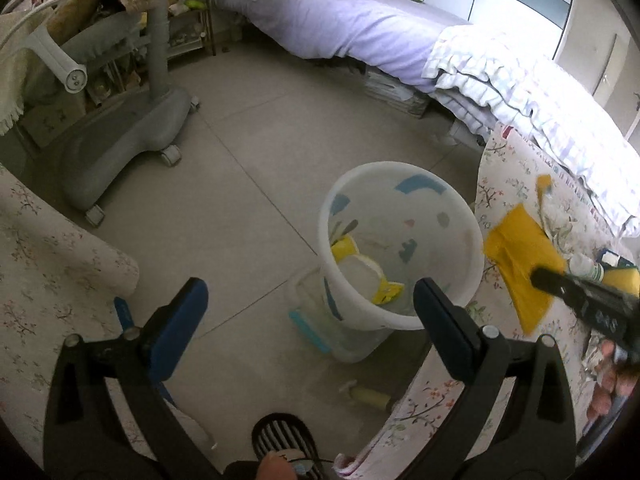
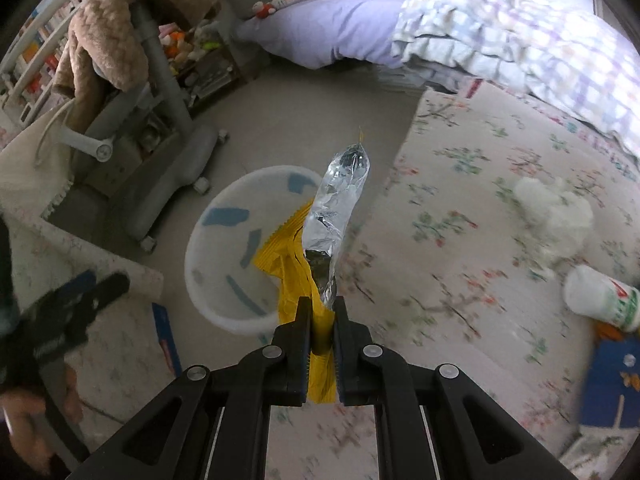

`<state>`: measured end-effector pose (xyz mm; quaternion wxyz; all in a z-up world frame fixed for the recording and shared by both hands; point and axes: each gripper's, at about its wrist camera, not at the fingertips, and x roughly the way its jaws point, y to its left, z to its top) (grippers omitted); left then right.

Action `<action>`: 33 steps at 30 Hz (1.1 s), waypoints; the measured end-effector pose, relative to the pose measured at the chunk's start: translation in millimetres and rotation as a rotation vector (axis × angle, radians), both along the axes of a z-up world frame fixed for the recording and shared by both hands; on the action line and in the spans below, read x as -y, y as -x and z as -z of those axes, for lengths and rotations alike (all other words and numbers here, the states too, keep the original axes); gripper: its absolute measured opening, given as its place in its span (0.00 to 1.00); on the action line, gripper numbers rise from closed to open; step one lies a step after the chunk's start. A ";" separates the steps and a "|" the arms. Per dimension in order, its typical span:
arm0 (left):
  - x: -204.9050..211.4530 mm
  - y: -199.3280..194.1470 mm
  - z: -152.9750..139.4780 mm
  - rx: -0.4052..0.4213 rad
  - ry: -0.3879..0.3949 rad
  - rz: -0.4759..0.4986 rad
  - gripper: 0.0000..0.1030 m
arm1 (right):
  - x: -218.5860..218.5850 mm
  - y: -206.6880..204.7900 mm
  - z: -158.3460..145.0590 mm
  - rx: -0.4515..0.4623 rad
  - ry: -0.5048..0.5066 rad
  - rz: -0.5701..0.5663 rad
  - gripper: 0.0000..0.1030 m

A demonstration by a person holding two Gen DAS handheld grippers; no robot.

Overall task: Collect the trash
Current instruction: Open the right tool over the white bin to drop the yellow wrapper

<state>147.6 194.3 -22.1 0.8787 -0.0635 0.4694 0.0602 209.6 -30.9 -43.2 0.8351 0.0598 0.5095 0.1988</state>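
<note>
Since the bin [image 2: 236, 248] on the floor is the drop point, the yellow wrapper [image 2: 316, 264] is kept pinched edge-on in the right gripper [image 2: 322, 312], at 2 o'clock off the rim, while the left gripper [image 1: 310, 300] is held wide and empty.

White bin [image 1: 400, 248] on grey floor [image 1: 256, 152]
</note>
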 end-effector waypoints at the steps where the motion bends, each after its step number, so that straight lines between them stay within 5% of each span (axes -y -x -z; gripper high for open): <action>1: -1.2 1.3 -0.5 0.001 -0.005 0.002 0.99 | -3.9 -4.7 1.3 -0.001 -0.004 0.003 0.10; 9: -6.0 3.8 -1.4 0.002 -0.010 0.000 0.99 | -15.5 -20.5 2.5 0.017 0.006 0.025 0.17; 11: -6.2 3.6 -1.6 -0.001 -0.012 0.000 0.99 | -14.5 -21.5 0.3 0.023 0.007 0.031 0.39; 12: -6.1 3.5 -1.8 -0.001 -0.012 0.003 0.99 | -11.6 -20.3 -2.2 0.025 -0.002 0.040 0.62; 13: -5.3 4.0 -2.2 0.000 -0.012 0.005 0.99 | -8.2 -18.6 -4.2 0.036 -0.013 0.046 0.72; 33: 44.1 5.3 -16.1 -0.001 0.021 0.109 0.99 | 76.8 40.4 -47.1 0.083 0.071 0.092 0.73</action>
